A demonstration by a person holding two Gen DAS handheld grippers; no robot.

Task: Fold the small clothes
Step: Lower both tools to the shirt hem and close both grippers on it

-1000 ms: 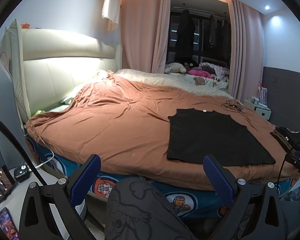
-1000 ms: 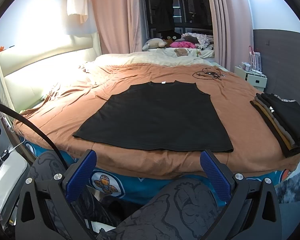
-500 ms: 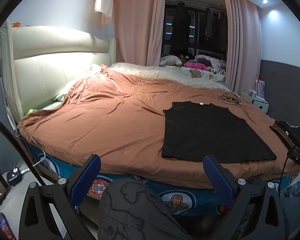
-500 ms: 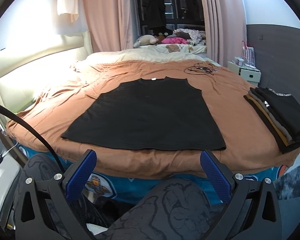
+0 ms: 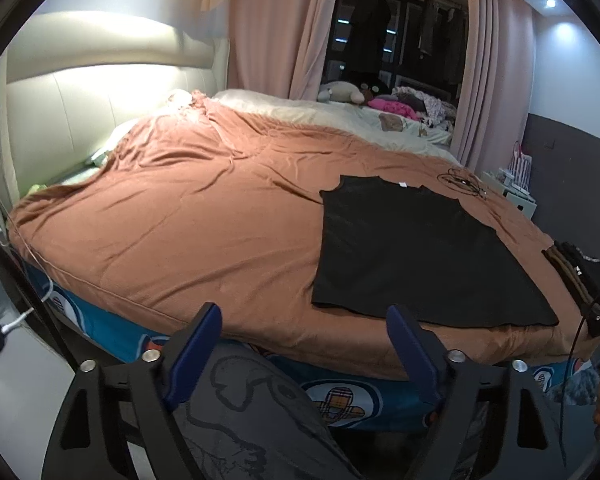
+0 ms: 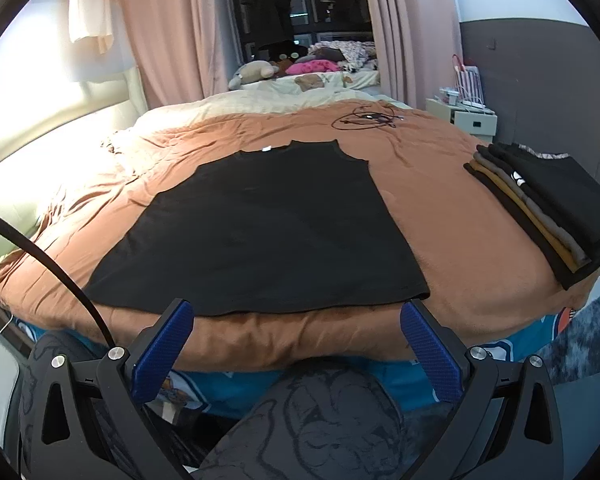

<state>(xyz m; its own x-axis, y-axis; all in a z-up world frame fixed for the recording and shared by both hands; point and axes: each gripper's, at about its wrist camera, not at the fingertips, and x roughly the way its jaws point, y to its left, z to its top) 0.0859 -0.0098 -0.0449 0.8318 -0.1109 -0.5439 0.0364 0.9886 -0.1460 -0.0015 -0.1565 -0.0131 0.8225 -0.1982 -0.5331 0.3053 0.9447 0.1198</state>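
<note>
A black sleeveless top lies spread flat on the brown bedspread, hem toward me, collar away. It also shows in the left wrist view, to the right. My left gripper is open and empty, short of the bed's near edge, left of the top's hem. My right gripper is open and empty, just before the hem's middle, above my knee.
A stack of folded clothes sits at the bed's right edge. A tangle of black cable lies beyond the top. Plush toys and laundry lie at the far end. A padded headboard stands left; a white nightstand right.
Both grippers have moved forward toward the bed, so the top looks nearer. The left view has swung left to right across the bed. Both jaws stay open.
</note>
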